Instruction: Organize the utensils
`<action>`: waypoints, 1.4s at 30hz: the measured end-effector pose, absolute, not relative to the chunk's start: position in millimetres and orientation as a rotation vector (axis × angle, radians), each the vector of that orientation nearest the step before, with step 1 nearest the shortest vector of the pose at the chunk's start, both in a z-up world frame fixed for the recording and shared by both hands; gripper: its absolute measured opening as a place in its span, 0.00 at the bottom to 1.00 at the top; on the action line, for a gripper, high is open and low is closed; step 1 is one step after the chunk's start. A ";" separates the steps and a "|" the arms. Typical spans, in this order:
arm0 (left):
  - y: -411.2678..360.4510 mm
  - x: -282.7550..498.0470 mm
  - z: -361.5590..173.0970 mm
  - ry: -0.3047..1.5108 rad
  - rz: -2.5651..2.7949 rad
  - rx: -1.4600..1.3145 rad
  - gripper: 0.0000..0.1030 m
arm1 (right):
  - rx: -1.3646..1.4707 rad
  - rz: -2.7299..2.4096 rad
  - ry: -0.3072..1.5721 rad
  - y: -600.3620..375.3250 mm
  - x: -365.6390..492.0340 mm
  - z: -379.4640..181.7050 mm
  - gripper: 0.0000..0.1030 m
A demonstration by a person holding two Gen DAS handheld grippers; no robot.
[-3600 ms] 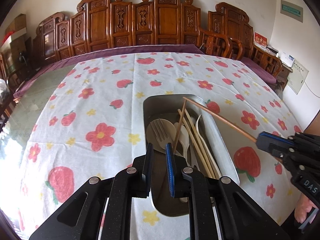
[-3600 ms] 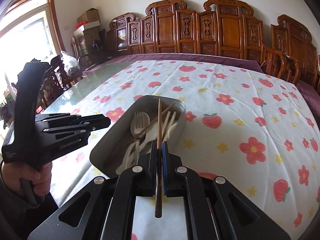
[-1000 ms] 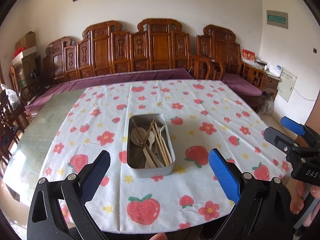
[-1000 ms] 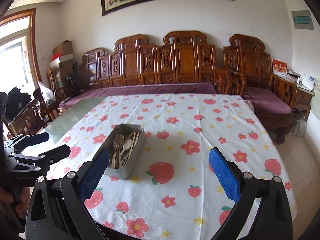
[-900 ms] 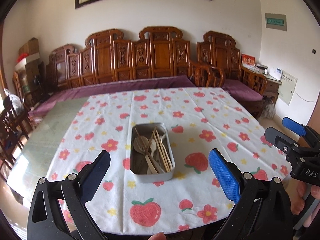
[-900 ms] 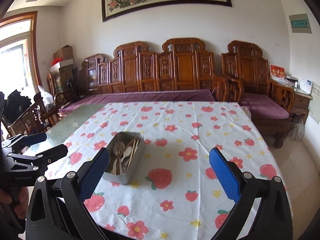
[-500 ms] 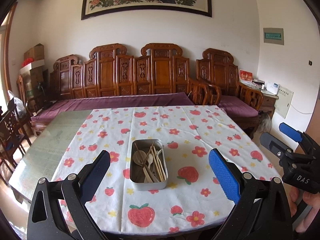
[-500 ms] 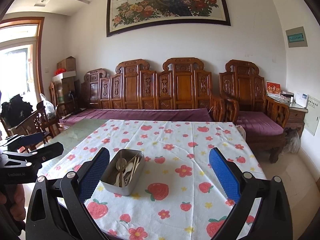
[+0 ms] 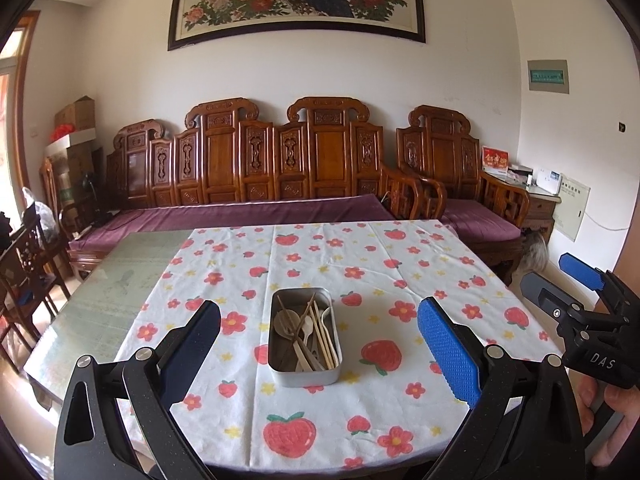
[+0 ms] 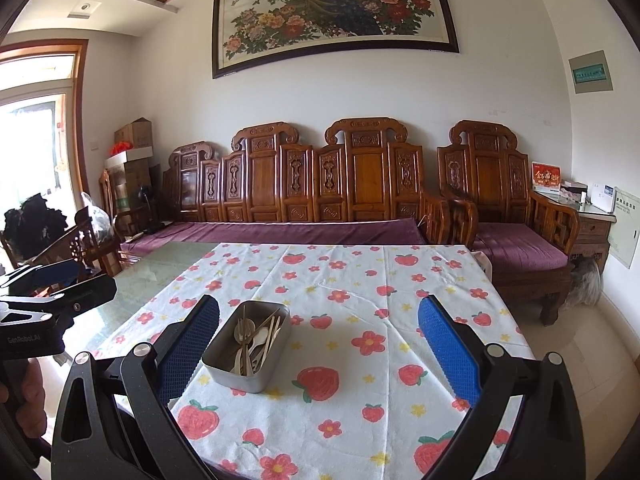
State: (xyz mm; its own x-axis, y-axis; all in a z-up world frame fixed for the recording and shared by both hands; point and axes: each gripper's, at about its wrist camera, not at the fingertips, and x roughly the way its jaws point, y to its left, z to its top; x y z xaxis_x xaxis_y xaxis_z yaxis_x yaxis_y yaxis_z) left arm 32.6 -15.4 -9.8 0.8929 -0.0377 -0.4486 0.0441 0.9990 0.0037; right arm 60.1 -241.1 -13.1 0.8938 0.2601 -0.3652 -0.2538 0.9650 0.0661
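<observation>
A grey metal tin stands on the flowered tablecloth and holds wooden chopsticks, spoons and a fork. The tin also shows in the right wrist view. My left gripper is wide open and empty, held well back from and above the tin. My right gripper is wide open and empty, back from the table with the tin to its left. The right gripper also shows at the right edge of the left wrist view, and the left gripper at the left edge of the right wrist view.
The tablecloth covers the right part of a glass-topped table. A carved wooden bench with purple cushions stands behind the table. Dark wooden chairs stand at the left. A side cabinet stands at the right wall.
Both grippers have pulled back and up from the table, so the tin looks smaller. Earlier the right gripper was shut on a chopstick over the tin; now both are wide open and empty.
</observation>
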 end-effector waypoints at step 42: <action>-16.2 29.7 -10.2 0.465 -0.043 0.018 0.92 | 0.022 0.263 0.383 -243.2 60.0 -13.0 0.97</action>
